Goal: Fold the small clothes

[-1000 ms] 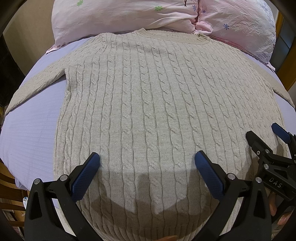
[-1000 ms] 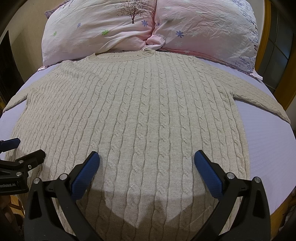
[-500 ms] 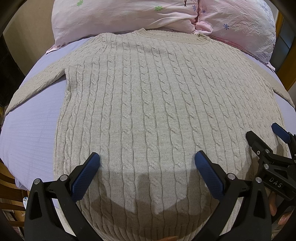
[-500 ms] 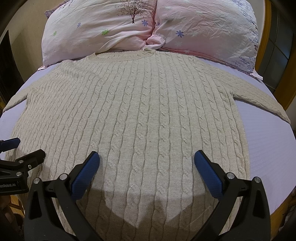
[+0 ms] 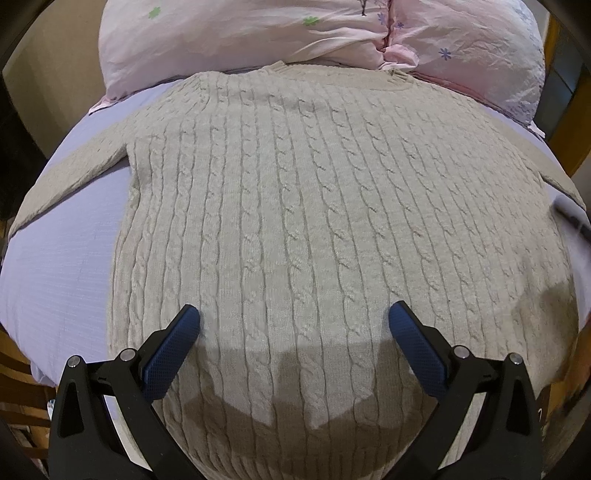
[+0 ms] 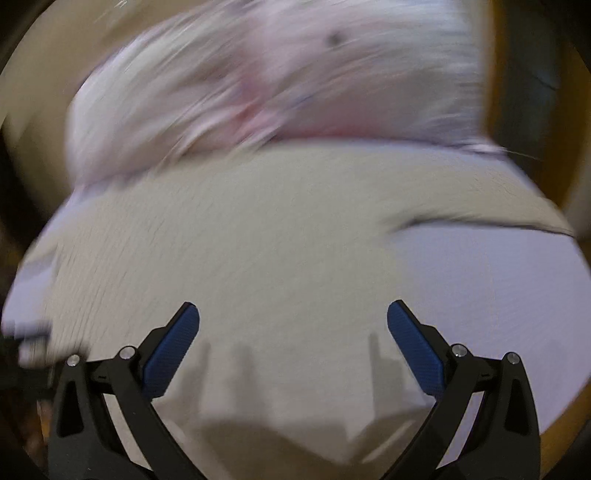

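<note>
Hovering with its blue-padded fingers (image 5: 186,341) spread wide and gripping nothing, the left gripper (image 5: 293,325) frames the lower centre of its view above a beige cable-knit sweater (image 5: 314,206). The sweater lies flat on a bed (image 5: 62,280) covered in a lavender sheet, filling most of the frame, its neckline toward the top edge and one sleeve (image 5: 74,173) stretched out to the centre left. Two pink floral pillows (image 5: 258,33) sit along the upper edge, just beyond the collar. In the right wrist view, heavily motion-blurred, the right gripper (image 6: 293,325) likewise shows its fingers (image 6: 413,350) released and apart over the sweater's (image 6: 240,258) lower part, with bare sheet at the centre right and the pillows (image 6: 258,85) smeared across the top.
</note>
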{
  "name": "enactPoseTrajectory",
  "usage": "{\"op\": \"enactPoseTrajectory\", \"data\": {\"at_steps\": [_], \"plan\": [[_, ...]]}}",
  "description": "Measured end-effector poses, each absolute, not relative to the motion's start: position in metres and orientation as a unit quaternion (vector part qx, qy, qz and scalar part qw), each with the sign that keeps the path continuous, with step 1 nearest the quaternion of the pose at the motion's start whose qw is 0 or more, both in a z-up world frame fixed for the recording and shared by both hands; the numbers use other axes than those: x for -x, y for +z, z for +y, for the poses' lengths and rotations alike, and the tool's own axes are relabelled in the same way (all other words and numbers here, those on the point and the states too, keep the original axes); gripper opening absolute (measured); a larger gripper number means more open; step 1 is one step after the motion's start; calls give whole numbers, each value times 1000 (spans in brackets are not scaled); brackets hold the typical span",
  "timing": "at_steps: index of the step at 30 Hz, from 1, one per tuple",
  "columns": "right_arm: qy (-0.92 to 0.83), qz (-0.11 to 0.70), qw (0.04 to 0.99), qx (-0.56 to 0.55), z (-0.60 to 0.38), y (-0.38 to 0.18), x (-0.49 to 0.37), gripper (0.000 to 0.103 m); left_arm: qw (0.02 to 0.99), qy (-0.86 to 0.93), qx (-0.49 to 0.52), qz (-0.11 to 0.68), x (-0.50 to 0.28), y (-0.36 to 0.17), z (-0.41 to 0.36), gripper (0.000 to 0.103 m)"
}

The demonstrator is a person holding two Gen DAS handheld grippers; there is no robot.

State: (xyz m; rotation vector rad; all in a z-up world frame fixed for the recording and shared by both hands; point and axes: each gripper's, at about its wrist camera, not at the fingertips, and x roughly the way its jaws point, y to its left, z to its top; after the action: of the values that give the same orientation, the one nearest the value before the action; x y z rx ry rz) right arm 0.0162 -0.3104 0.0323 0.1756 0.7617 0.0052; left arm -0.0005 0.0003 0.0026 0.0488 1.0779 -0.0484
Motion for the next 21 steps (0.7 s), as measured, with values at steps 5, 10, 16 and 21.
{"op": "enactPoseTrajectory", "data": {"at_steps": [5, 10, 16, 21], "plan": [[-159, 336, 896, -244, -478, 50, -34, 95, 875, -53, -1, 481, -8, 13, 12, 102], [-220, 349, 820, -397, -606, 19, -54, 58, 904, -86, 30, 419, -19, 33, 28, 102], [-243, 333, 754, -511, -665, -19, -58, 31, 925, -79, 47, 368, -27, 43, 46, 102], [-258, 310, 748, -527, -682, -26, -68, 9, 929, -62, 91, 352, -32, 40, 78, 102]]}}
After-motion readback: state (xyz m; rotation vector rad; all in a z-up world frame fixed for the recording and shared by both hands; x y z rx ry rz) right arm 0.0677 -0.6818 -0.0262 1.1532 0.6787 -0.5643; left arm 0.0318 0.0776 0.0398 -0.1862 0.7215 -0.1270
